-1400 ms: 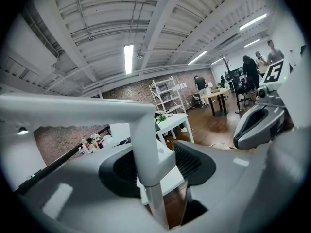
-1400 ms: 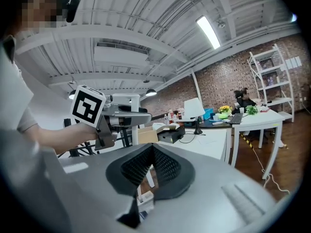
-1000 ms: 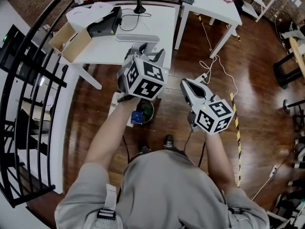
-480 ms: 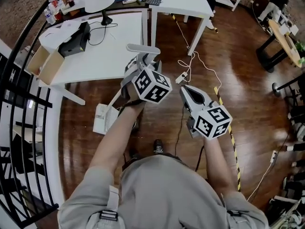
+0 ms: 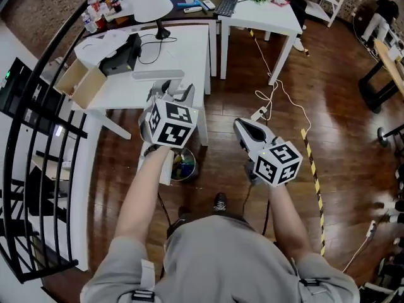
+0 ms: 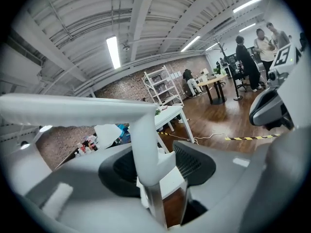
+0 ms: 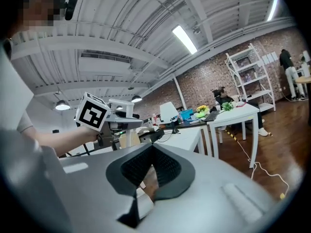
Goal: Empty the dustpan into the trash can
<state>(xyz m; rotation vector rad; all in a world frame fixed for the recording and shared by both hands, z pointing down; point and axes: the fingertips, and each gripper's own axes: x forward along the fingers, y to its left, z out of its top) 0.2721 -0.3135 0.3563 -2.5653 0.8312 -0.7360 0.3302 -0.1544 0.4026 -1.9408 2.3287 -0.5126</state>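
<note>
Left gripper (image 6: 155,178), jaws clamped on the long-handled dustpan (image 5: 158,75), holds it beside the trash can (image 5: 184,165); right gripper (image 7: 151,171), jaws closed, empty. Tipped off-centre, sweepings could miss the trash can.

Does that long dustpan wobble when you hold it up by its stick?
Probably a bit: the left gripper clamps the dustpan only on its thin pole, high up, so the bottom may swing. The pole looks like metal, likely stiff.

No text, brand or number can be read; the bottles (image 5: 95,16) at the far left may bear labels, too small to tell.
</note>
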